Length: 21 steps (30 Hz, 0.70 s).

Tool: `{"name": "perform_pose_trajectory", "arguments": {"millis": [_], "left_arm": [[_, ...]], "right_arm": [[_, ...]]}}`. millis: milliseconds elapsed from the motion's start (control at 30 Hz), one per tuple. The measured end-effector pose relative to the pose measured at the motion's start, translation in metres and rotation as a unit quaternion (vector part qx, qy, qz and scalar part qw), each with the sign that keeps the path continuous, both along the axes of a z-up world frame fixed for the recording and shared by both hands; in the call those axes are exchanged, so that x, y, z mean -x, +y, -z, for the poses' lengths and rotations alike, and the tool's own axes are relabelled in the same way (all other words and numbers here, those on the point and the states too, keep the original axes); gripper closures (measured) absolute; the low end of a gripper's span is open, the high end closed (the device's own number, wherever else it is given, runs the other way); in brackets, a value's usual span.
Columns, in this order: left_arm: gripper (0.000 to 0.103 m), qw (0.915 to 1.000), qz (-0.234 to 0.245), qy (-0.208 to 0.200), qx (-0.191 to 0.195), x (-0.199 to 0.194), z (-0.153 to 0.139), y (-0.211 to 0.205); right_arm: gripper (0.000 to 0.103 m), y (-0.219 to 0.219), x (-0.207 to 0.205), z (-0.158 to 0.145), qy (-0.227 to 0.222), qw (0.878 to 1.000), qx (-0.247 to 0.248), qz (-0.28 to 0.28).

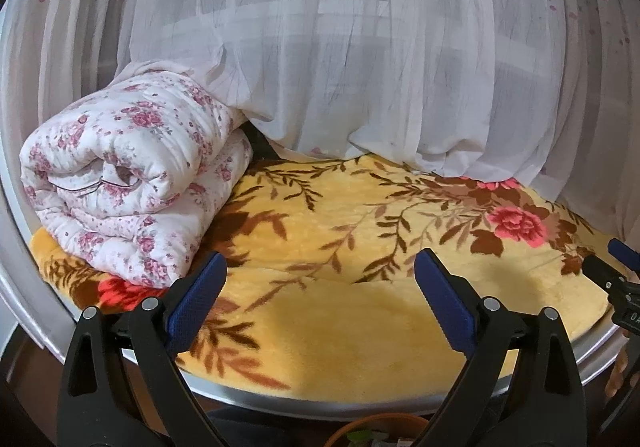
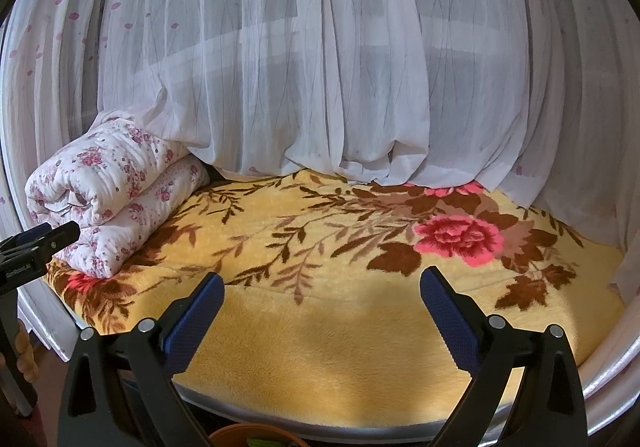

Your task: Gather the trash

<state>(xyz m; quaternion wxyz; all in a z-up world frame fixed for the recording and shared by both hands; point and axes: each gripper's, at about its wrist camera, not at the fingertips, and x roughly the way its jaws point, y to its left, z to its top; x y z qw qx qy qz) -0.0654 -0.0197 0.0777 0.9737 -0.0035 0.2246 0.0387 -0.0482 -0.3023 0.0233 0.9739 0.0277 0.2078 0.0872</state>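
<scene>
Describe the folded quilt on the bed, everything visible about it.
The quilt is white with pink rose sprigs, padded and stitched, looks like cotton. It is folded and rolled into a thick bundle, its rolled end facing the cameras. It lies at the left end of the yellow floral blanket, and the sheer curtain drapes onto its far top edge.

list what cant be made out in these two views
- Orange-rimmed container: cut off by the bottom edge in both views and flanked by the claw arms; contents unclear.
- Window frame: only a dim shape behind the sheer curtain.
- Trash: none visible on the yellow floral blanket.
- Behind the rolled floral quilt: hidden by it.
</scene>
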Motion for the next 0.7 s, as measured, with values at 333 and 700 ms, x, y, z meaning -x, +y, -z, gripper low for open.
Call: {"name": "perform_pose_trajectory", "arguments": {"millis": [333,700], "left_arm": [[0.01,1.0,0.003,-0.002,0.003,0.009,-0.003,-0.001],[0.01,1.0,0.0,-0.004,0.001,0.016,-0.004,-0.005]], "right_arm": [[0.006,-0.002,0.014,-0.008,-0.009,1.0,0.003,0.002],[0.006,-0.004,0.02,-0.012,-0.014,1.0,0.004,0.0]]}}
